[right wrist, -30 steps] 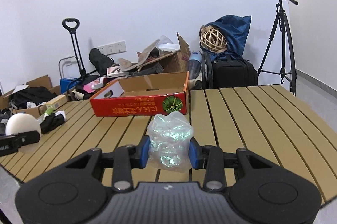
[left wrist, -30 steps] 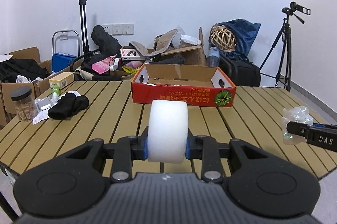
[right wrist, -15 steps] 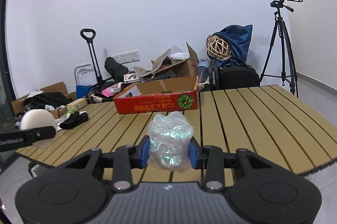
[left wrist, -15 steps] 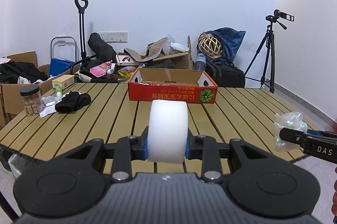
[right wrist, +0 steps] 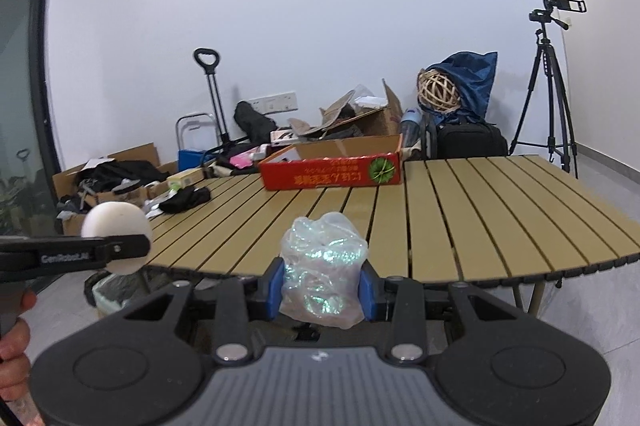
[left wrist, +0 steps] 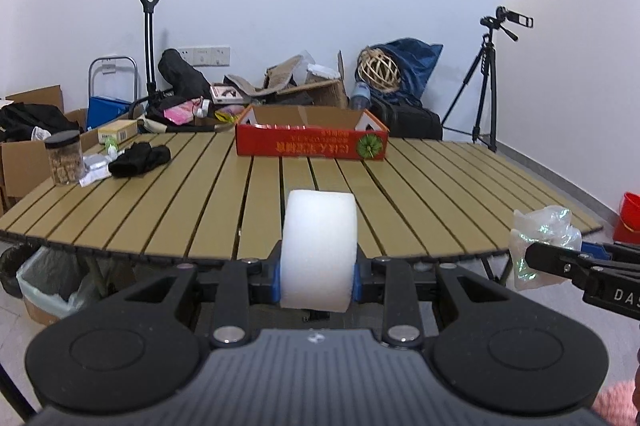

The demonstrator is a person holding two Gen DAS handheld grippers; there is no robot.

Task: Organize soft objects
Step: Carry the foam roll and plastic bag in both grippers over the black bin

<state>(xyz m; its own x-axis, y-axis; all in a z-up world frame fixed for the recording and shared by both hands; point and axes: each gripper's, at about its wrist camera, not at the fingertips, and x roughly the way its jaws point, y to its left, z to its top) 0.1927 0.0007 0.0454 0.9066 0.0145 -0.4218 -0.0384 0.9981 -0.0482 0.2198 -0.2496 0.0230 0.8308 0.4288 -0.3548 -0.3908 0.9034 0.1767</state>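
Grippers, two, each holding one soft thing off the table's near edge.

Left gripper (left wrist: pixel 318 272) clamps one white foam roll (left wrist: pixel 319 248) between its blue pads; right gripper (right wrist: pixel 322 290) clamps one crumpled plastic bag (right wrist: pixel 323 276). Ahead of both, on the slatted table (left wrist: pixel 440 194): one red box (left wrist: pixel 311 143), one black cloth (left wrist: pixel 140 159) and one jar (left wrist: pixel 65 157) far left.

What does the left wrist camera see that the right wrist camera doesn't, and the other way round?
Only the left wrist view shows the brown-filled jar on the table and a red bucket on the floor. Only the right wrist view shows a dark-framed glass door. Both show the white foam roll clamped in the left gripper, the shiny plastic bag clamped in the right gripper, the red cardboard box, the black cloth and the tripod.
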